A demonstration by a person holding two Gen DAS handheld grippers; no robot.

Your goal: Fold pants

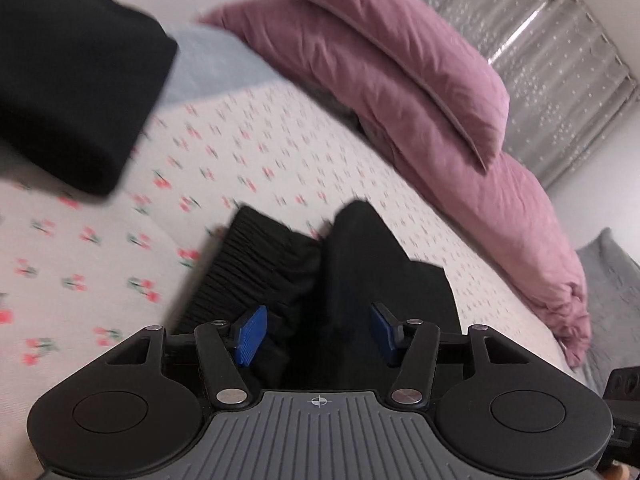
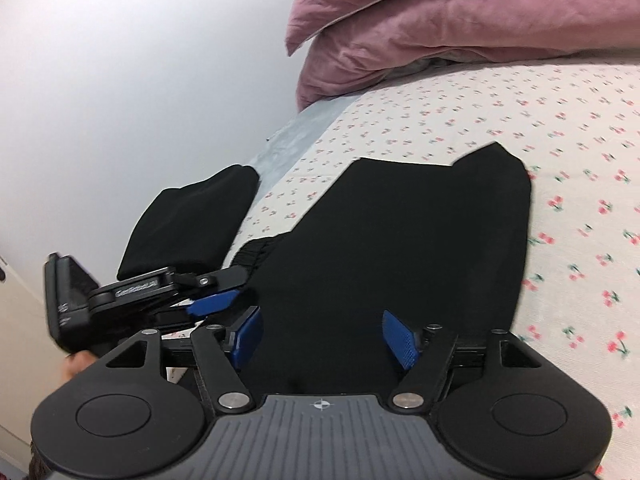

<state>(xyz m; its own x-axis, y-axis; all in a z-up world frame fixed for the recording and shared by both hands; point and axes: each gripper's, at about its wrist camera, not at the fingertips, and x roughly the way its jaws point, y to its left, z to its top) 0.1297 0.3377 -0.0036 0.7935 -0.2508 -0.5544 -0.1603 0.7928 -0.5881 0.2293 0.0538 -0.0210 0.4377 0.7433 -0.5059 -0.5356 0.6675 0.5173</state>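
Both our grippers, left gripper (image 1: 318, 330) and right gripper (image 2: 322, 334), hung with jaws apart, gripping nothing, above the folded black pants (image 2: 400, 232) on the cherry-print bedsheet (image 2: 580, 220).

Both cameras sit on the grippers and look forward along the fingers, tilted down toward the bed (image 1: 100, 272). The left view is rolled, so the bed edge runs diagonally; it is close above the pants (image 1: 352, 272) and faces the pink pillows (image 1: 400, 80) and a curtain (image 1: 560, 60). The right view is more level, also close over the pants (image 2: 400, 232), facing the wall (image 2: 140, 80). Both views share the pants, the cherry sheet and the pillows (image 2: 440, 20). The right view also catches the left gripper (image 2: 212, 304) from its side.
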